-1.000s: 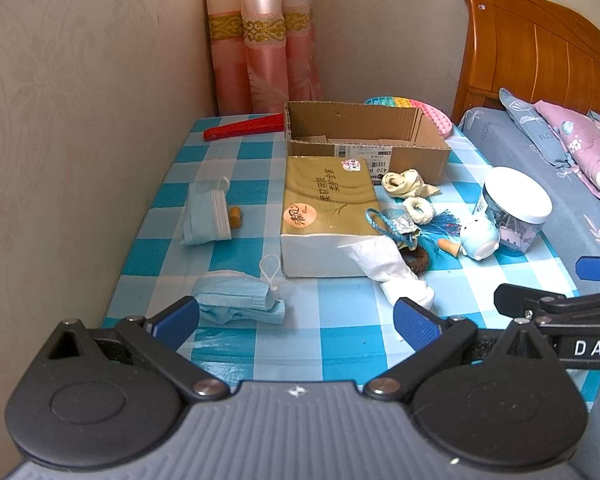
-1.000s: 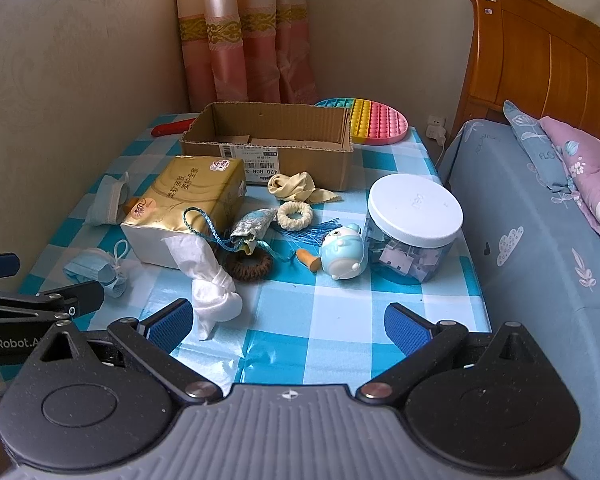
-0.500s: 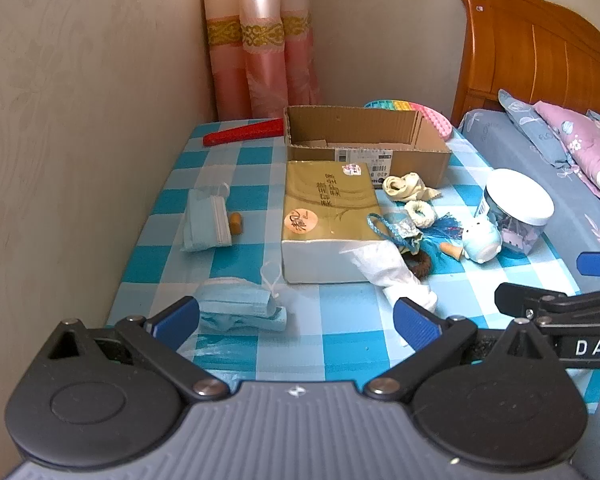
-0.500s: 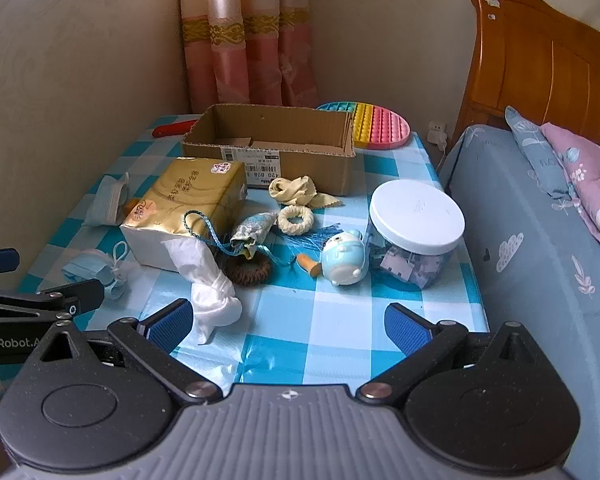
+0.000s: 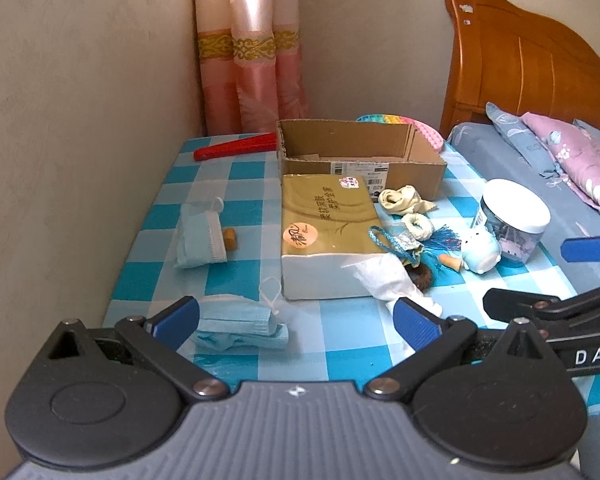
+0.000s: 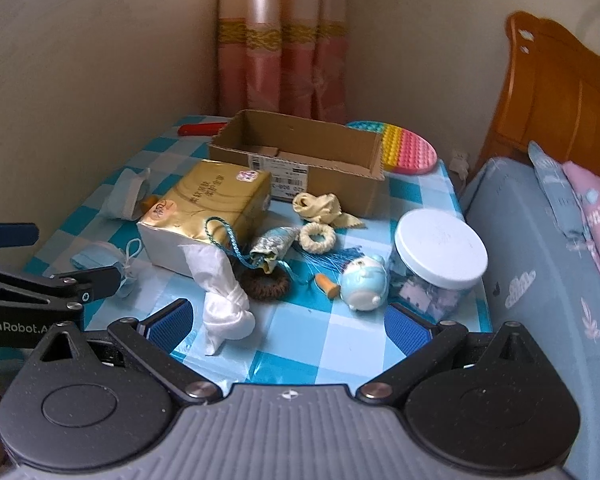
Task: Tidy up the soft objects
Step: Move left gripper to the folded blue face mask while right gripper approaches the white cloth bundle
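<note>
An open cardboard box [image 5: 360,156] [image 6: 300,160] stands at the back of the checked table [image 5: 340,340]. In front of it lie a gold tissue pack [image 5: 328,232] [image 6: 208,212], a knotted white cloth [image 6: 222,296] [image 5: 388,280], a cream cloth [image 6: 320,206], a cream ring [image 6: 318,236], a brown hair tie [image 6: 266,284] and a blue tasselled pouch [image 6: 272,246]. Two blue face masks [image 5: 200,236] [image 5: 240,326] lie on the left. My left gripper [image 5: 296,320] is open and empty above the near mask. My right gripper [image 6: 286,322] is open and empty near the front edge.
A lidded jar [image 6: 436,260], a small blue pig figure [image 6: 364,284], an orange earplug [image 6: 326,284], a rainbow pop mat [image 6: 404,148] and a red object [image 5: 236,148] are on the table. Wall at left, bed [image 6: 548,240] at right.
Both grippers have pulled back and risen slightly, so the table objects look farther off. Both stay open and empty. No object moved.
</note>
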